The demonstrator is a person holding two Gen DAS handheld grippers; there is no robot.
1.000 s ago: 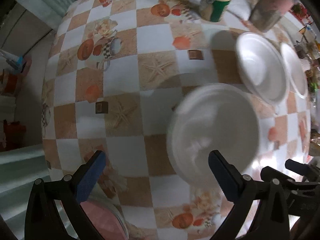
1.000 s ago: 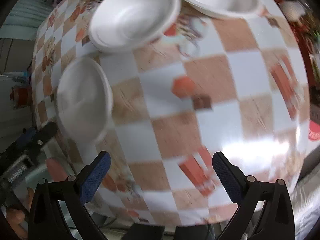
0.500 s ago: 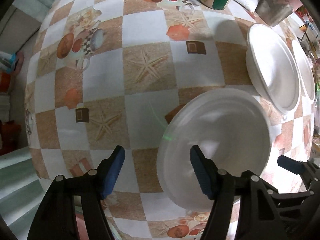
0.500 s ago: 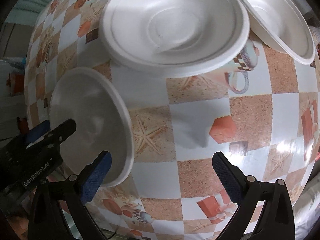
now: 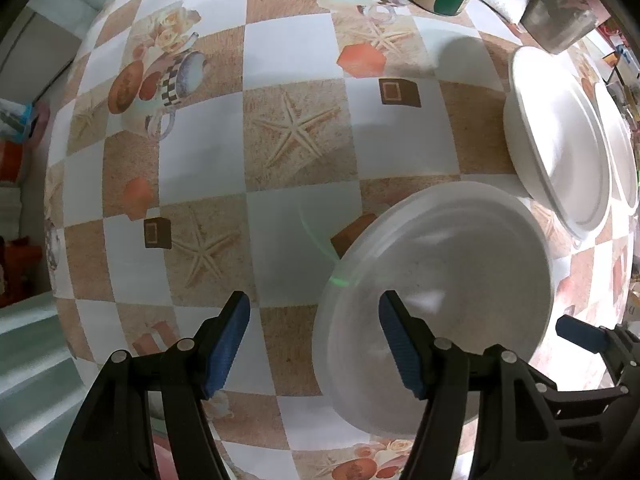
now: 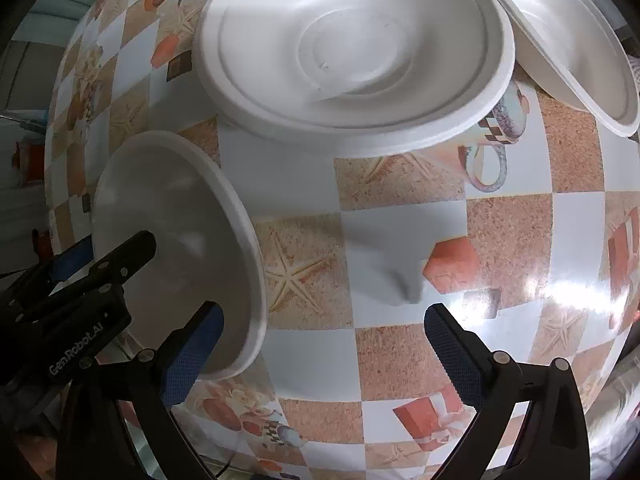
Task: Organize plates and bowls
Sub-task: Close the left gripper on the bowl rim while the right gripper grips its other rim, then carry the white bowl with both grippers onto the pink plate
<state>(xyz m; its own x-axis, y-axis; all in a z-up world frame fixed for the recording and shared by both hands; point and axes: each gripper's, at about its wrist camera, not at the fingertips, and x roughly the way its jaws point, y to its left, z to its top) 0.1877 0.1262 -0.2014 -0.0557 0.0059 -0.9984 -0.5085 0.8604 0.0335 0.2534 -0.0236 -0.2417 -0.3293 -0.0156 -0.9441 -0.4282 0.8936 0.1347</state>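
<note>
Claws straddle the near bowl (image 5: pixel 460 280): left claw (image 5: pixel 314 338) closing across its rim, pads not yet pressing; right claw (image 6: pixel 320 354) spread wide beside it.

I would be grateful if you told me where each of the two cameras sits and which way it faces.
Left wrist view: on the left gripper, looking almost straight down at the checked tablecloth; its own fingers straddle the near bowl's rim, closing; the right gripper's fingertip shows at the right edge.
Right wrist view: on the right gripper, looking steeply down; its own fingers are spread, and the left gripper shows at the left.
Shared: the near bowl, the two foam plates beyond, the tablecloth.
</note>
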